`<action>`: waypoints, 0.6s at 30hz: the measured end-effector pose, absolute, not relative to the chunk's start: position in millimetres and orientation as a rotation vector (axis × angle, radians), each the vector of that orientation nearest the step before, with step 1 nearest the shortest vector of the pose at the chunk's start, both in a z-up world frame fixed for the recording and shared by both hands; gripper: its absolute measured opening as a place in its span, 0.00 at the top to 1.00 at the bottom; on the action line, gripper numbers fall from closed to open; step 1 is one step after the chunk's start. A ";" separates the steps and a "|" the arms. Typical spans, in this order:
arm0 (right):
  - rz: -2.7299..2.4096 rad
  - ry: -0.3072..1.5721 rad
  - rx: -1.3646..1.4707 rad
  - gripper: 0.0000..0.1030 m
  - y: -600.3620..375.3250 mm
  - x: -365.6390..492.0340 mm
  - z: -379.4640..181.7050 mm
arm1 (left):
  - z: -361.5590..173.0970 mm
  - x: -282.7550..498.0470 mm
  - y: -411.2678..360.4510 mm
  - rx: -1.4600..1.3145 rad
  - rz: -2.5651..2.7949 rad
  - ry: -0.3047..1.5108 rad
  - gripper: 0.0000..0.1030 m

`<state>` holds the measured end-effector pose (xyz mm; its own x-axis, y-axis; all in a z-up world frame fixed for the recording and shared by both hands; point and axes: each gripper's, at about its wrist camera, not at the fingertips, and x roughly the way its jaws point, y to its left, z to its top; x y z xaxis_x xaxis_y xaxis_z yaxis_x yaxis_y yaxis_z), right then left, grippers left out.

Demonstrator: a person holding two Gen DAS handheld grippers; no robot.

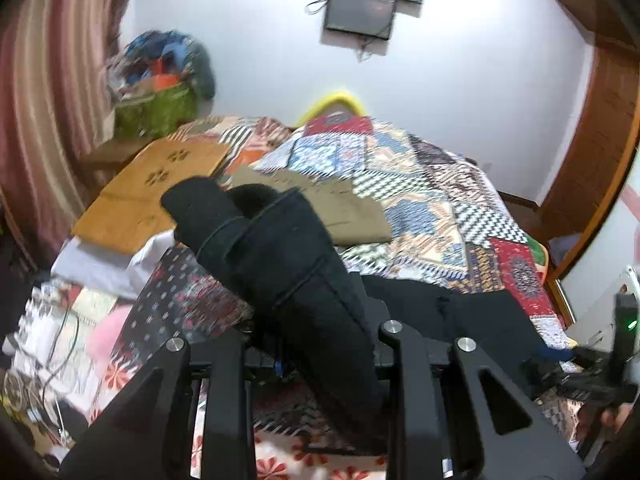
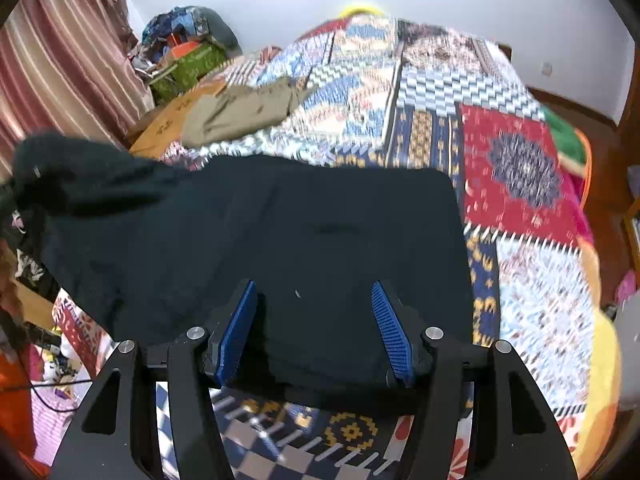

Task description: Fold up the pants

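Centre of left wrist view: left gripper [image 1: 316, 344] fingers clamp bunched black pants [image 1: 280, 264]; right view alone shows right gripper [image 2: 314, 332] fingers wide over them.

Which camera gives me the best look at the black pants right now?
The right wrist view. There the black pants spread flat across the patchwork bedspread, edges visible, under the open right claw. The left wrist view shows mainly a raised bunch of them draped over the left claw, hiding its fingers, and blocking the rest.

White wall [image 1: 460, 80], striped curtain [image 1: 48, 112], patchwork-quilted bed [image 2: 440, 92], wall-mounted screen [image 1: 358, 10]
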<state>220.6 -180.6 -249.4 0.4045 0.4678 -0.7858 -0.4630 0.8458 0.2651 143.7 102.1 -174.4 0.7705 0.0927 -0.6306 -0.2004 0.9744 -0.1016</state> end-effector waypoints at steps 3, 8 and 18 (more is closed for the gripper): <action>0.603 0.996 0.004 0.43 -177.5 217.9 -258.9 | -164.2 153.4 82.5 -0.138 0.114 0.659 0.77; 0.631 0.981 0.028 0.42 -182.6 216.6 -255.6 | -153.0 172.4 48.4 -0.111 0.024 0.660 0.81; 0.588 0.928 0.137 0.43 -233.7 211.8 -242.9 | -164.6 214.0 -29.8 -0.082 -0.142 0.723 0.85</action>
<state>211.8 -233.7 -242.9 0.4558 0.5322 -0.7135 -0.4174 0.8358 0.3567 214.0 -29.8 -164.6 0.7408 -0.1575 -0.6530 0.1011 0.9872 -0.1234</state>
